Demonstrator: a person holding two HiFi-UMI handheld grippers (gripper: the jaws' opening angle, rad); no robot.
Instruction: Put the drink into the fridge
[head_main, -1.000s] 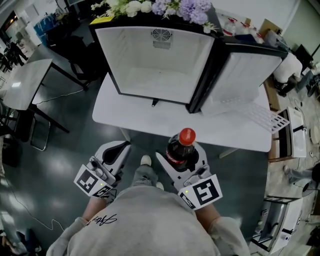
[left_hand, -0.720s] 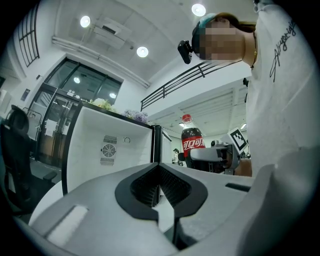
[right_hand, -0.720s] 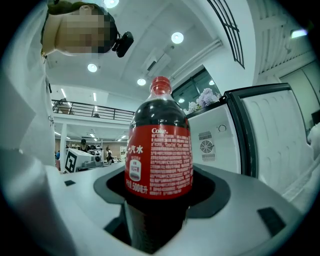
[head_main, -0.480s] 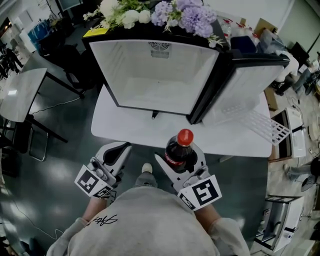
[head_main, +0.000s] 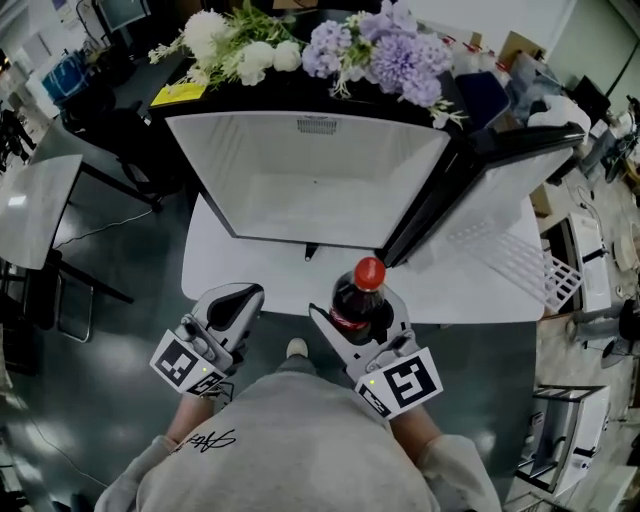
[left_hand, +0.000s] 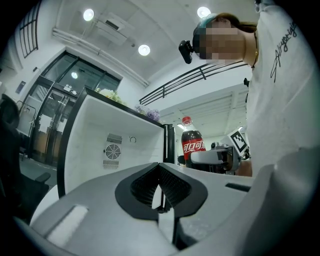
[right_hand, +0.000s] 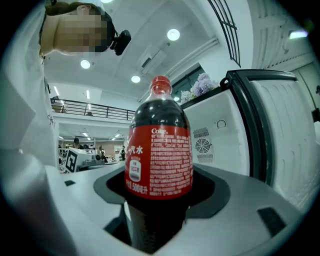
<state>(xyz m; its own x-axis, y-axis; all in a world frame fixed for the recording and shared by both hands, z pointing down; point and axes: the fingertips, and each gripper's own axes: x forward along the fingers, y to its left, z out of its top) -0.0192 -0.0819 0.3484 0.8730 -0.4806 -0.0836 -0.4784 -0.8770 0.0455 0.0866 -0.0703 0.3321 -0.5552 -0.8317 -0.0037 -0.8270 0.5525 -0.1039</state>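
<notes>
The right tongs (head_main: 366, 318) were clamped on the lower body of the cola bottle (head_main: 358, 303), which stood upright in them, red cap on top, in the air just short of the near edge of the white bench (head_main: 230, 262). The open fridge (head_main: 310, 160) lay straight ahead and slightly left of the bottle, its door (head_main: 505, 190) swung out to the right, so a forward reach by that hand looked enough. The left tongs (head_main: 234, 303) were closed on nothing, alongside.
</notes>
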